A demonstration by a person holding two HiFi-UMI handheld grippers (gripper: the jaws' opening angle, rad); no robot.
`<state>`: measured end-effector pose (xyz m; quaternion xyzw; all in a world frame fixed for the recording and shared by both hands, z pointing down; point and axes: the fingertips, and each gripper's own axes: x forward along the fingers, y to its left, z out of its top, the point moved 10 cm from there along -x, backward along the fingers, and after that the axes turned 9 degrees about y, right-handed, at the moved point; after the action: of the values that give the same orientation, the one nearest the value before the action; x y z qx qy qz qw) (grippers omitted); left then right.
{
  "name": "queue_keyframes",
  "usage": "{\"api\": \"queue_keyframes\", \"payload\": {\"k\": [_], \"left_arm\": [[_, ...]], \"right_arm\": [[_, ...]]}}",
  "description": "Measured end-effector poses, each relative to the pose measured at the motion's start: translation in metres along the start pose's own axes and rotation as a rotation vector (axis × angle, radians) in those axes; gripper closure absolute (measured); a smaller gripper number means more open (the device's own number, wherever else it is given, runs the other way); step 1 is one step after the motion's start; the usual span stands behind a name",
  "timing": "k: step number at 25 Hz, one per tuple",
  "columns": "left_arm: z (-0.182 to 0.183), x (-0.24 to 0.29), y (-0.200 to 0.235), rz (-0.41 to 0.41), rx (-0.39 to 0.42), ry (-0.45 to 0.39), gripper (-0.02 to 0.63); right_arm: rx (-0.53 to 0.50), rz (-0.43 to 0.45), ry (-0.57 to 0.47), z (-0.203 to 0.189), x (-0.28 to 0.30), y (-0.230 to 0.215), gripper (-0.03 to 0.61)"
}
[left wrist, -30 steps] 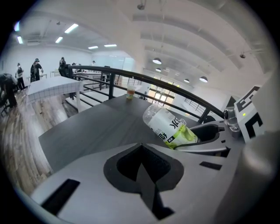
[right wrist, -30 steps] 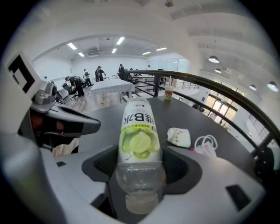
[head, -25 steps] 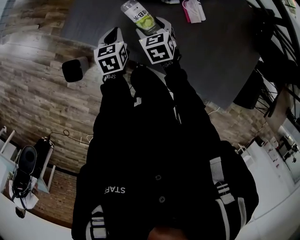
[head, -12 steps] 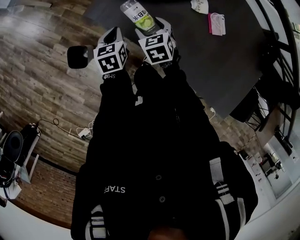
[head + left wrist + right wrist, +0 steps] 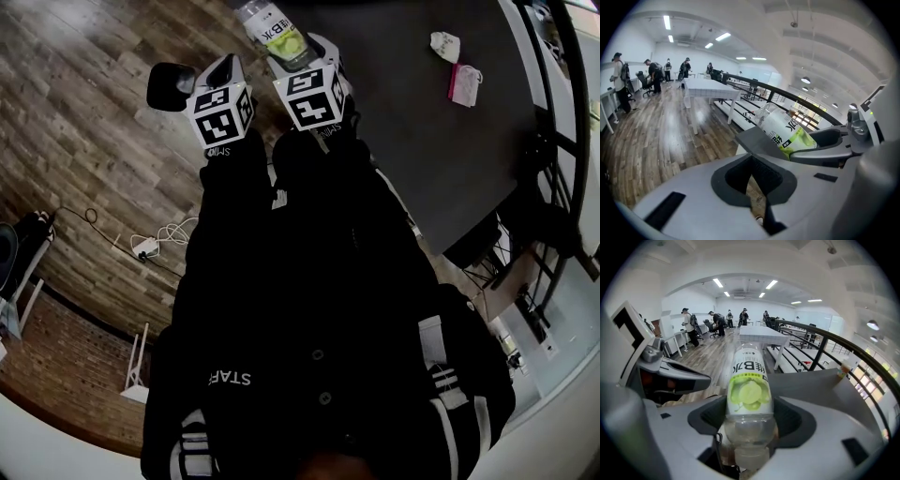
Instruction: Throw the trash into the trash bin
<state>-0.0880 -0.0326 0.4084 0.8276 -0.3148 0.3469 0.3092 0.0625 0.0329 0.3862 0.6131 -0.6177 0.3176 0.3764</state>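
Nearest, and in the head view only, a black jacket sleeve (image 5: 230, 379) is showing white print reading "STAF". Beyond it the left gripper (image 5: 223, 70) is pointing forward with its fingers clenched together on nothing, which the left gripper view confirms. Just to its right, the fingers of the right gripper (image 5: 749, 414) are grasping a clear plastic bottle (image 5: 746, 394) by its unlabelled end. The bottle is hanging over the left edge of a dark counter (image 5: 422, 131). Its label is showing a green lime picture and dark characters including "B".

The head view alone is showing a black container (image 5: 171, 86) on the wooden floor and a pink item (image 5: 462, 84) on the counter. Only the gripper views are showing people (image 5: 689, 326) standing far off.
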Motion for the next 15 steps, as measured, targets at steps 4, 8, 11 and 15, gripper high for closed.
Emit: {"api": "queue_keyframes", "payload": {"k": [4,8,11,15], "left_arm": [[-0.009,-0.013,0.041,0.038,-0.061,-0.009,0.614],[-0.019,-0.025,0.080,0.075,-0.119,-0.020,0.614],[-0.028,-0.037,0.108,0.102,-0.161,-0.029,0.614],[-0.043,-0.048,0.143,0.132,-0.218,-0.031,0.614]], "right_arm": [[-0.059,0.038,0.003,0.023,0.017,0.036,0.258],[-0.118,0.083,0.006,0.044,0.034,0.073,0.258],[-0.161,0.116,0.009,0.058,0.045,0.104,0.258],[-0.210,0.156,0.018,0.073,0.063,0.141,0.258]]}}
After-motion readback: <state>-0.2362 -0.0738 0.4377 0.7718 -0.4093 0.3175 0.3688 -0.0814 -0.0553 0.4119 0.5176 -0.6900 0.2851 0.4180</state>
